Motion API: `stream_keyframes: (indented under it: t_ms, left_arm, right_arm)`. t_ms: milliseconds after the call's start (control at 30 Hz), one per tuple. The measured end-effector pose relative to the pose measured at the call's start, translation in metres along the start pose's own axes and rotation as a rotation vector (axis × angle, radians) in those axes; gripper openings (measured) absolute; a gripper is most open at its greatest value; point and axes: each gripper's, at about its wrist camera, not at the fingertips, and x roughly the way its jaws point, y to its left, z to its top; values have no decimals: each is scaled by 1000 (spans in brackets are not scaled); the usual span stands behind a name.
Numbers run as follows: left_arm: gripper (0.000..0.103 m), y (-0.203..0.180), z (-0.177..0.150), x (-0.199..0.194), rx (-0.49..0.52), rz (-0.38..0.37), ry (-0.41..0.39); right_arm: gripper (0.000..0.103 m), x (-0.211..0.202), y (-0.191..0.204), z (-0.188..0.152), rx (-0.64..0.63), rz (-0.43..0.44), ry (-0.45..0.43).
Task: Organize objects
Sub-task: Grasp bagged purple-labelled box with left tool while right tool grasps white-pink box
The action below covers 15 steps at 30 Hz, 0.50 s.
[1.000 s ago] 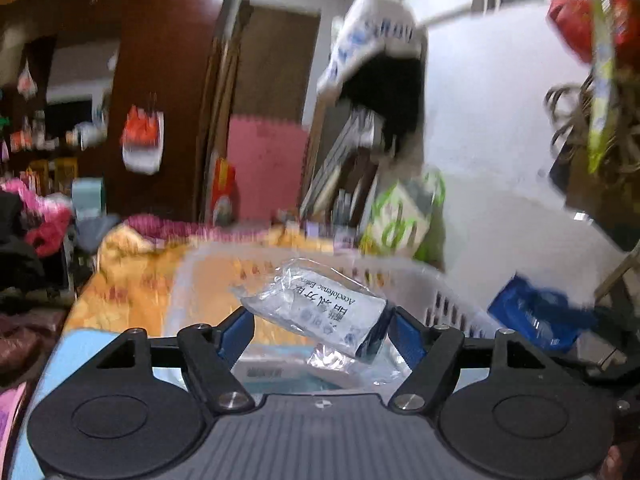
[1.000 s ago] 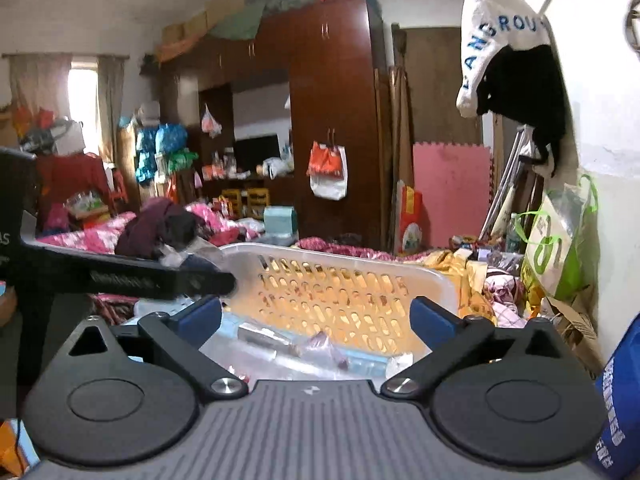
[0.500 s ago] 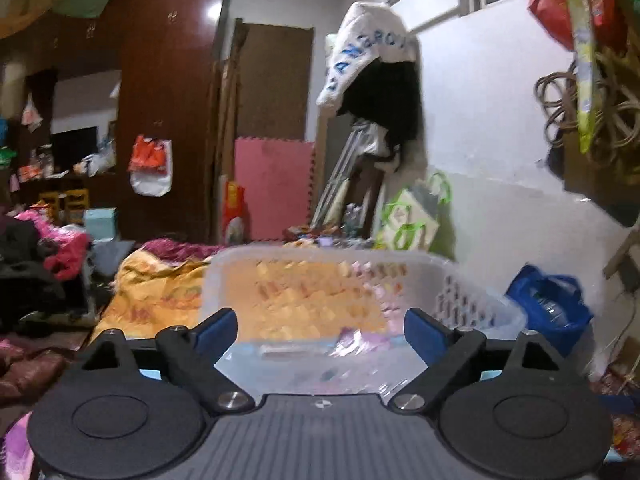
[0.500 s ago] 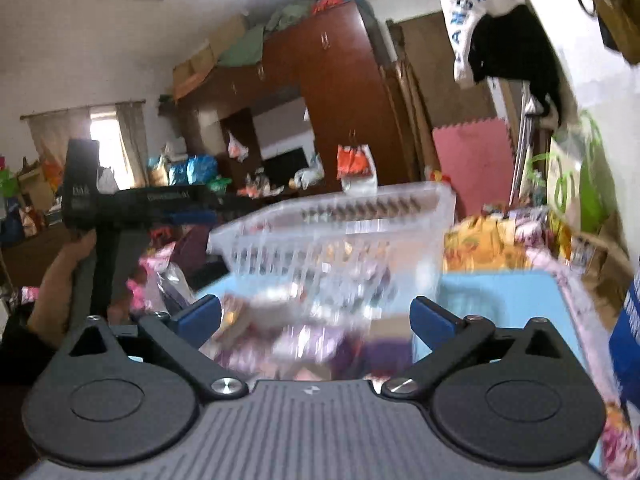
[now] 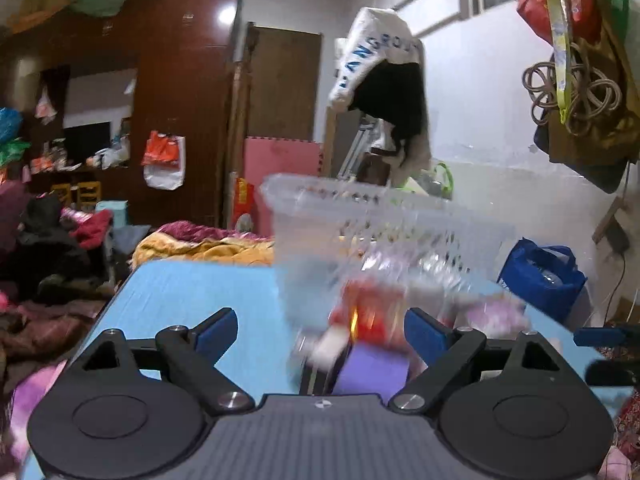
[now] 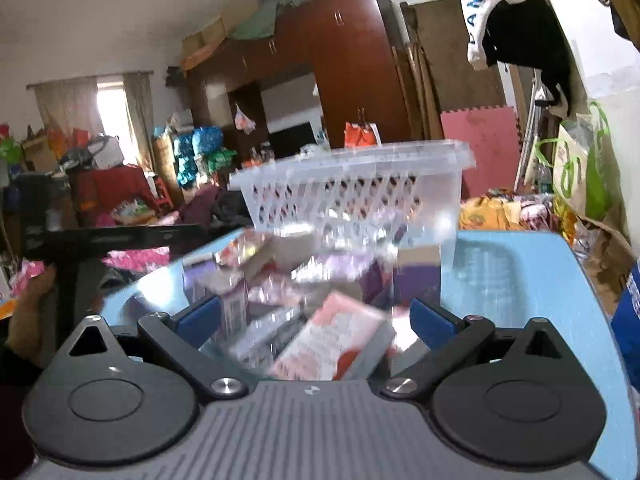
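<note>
Basket raised and tipped above the blue table, just ahead of the right gripper; its contents, blurred boxes and packets, lie or tumble in a heap under and before it, reaching between that gripper's spread fingers. Neither view shows what holds the basket up. Right gripper released: jaws wide apart, gripping nothing, the pink packet merely lying between them. Left gripper likewise released, jaws wide, a purple box and a red packet lying toward its right finger without being clamped (contact cannot be told through the blur). From the left view the basket sits ahead and to the right, tilted, the heap below it.

Progress, as a judgement: sorting is at or near its start. The goods look dumped out in one loose pile; none appears set in order, and the basket holds little or nothing. Everything remains to be picked, grouped and placed.

Pose: both grippers held low and roughly level over the near table edge, pointing forward at the pile; the left one stands well to the left of the right, its black body and the holding hand visible at the far left of the right view
</note>
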Motion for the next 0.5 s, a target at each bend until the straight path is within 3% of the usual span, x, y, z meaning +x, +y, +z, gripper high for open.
stream_keyframes:
  t_ms: [167,267,500]
  left_arm:
    - [93,-8,-33,-30,21,4,7]
    - [93,-26,-33,-43,103,-18,-27]
    - [93,-71,-32,-14,134,-84,-14]
  right_arm:
    - [103,4,9,-10,-32,-47,28]
    - [103,7,15,-11,-57,-86,40]
    - [98,21,24,-21,-103,-136,27]
